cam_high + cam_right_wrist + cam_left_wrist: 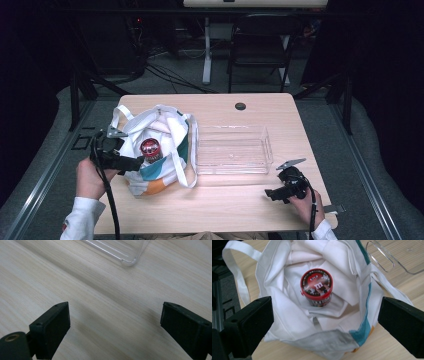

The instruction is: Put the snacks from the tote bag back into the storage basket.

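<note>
Item: candy tub (316, 288), upright in tote bag (287, 315), directly ahead of your left tool (322, 322), jaws apart; right tool (276, 194) also apart, well off.

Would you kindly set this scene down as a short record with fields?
surface: wooden table
bag: white tote bag, mouth open, at the table's left
in bag: red-lidded candy tub, upright
beside bag: clear plastic tray, empty
left tongs: open, at the bag's mouth
right tongs: open, over bare table near the tray's corner
</note>
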Demonstrator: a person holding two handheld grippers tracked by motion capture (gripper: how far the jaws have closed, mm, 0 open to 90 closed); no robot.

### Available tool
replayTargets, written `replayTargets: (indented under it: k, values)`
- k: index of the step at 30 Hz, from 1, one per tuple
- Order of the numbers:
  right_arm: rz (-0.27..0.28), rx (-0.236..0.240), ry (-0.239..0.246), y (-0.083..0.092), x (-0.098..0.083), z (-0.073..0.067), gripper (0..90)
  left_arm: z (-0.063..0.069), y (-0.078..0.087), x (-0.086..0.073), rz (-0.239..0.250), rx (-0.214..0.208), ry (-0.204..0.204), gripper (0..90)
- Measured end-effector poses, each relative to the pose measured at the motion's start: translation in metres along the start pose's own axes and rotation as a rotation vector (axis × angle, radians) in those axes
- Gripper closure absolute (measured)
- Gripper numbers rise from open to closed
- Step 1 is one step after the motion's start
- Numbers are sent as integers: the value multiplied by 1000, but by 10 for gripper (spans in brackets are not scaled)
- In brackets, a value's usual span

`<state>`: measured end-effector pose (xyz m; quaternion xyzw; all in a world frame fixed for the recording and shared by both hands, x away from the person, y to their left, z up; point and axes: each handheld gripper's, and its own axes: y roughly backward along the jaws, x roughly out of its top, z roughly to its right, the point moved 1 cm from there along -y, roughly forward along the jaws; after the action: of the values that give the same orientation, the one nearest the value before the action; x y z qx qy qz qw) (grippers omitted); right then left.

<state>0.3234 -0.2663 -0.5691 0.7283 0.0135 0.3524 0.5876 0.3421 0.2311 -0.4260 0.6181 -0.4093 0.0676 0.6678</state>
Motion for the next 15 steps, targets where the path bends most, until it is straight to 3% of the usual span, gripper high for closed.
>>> replayTargets:
  k: [8, 15]
  values:
    - [22, -4, -13, 2, -1, 1, 87, 0, -17, 20, -17, -12, -13, 5]
    - [10, -14, -9, 2, 0, 3, 86, -4, -30, 30, -35, -35, 8, 5]
